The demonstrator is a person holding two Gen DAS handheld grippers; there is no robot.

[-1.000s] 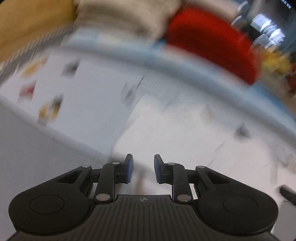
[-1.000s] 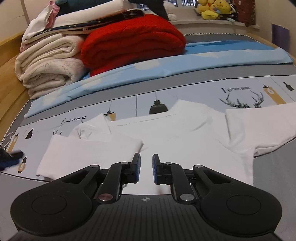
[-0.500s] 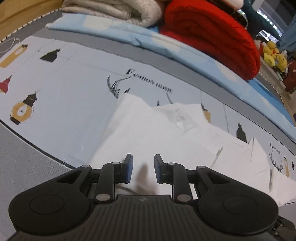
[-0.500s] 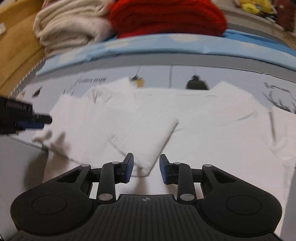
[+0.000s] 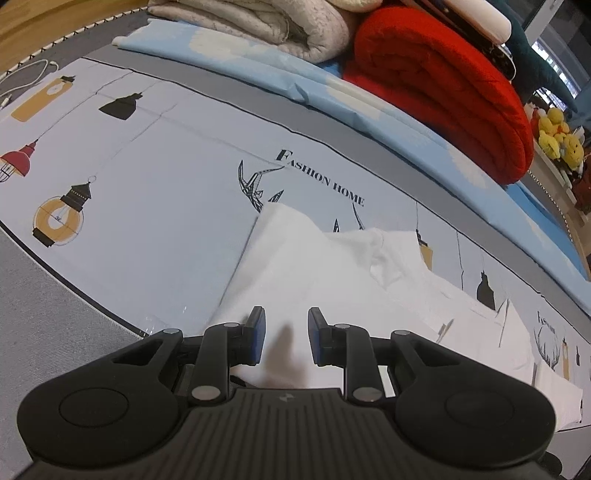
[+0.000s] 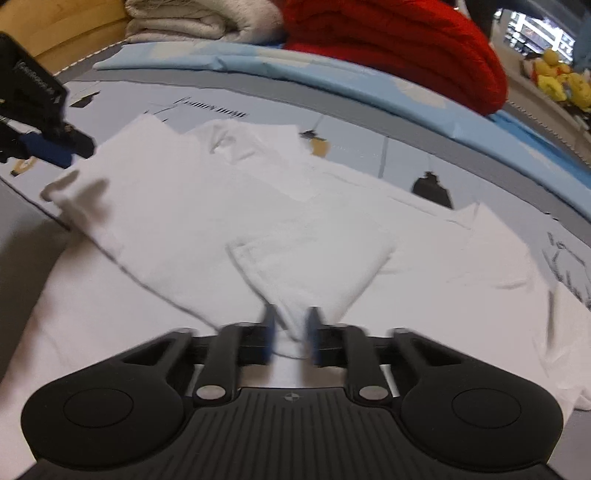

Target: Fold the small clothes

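A white T-shirt [image 6: 207, 206] lies spread on the printed bedsheet, with its left side folded over the body. In the left wrist view the shirt [image 5: 295, 266] shows as a folded edge running away from me. My left gripper [image 5: 283, 339] is open and empty, low over the shirt's near left edge. It also shows at the left of the right wrist view [image 6: 40, 144]. My right gripper [image 6: 290, 338] is open, with a corner of the folded sleeve [image 6: 314, 266] lying between its blue pads. This view is blurred.
The printed grey-blue bedsheet [image 5: 147, 177] covers the bed. A red folded blanket [image 5: 443, 88] and a beige folded blanket [image 5: 266, 22] are stacked at the back on a light blue sheet [image 5: 280, 74]. Yellow plush toys [image 5: 557, 136] sit far right. A white cable [image 5: 26, 74] lies far left.
Both grippers have dropped closer to the shirt. The right gripper has moved left and forward to the folded sleeve's corner and its jaws have widened. The left gripper has settled over the shirt's left edge.
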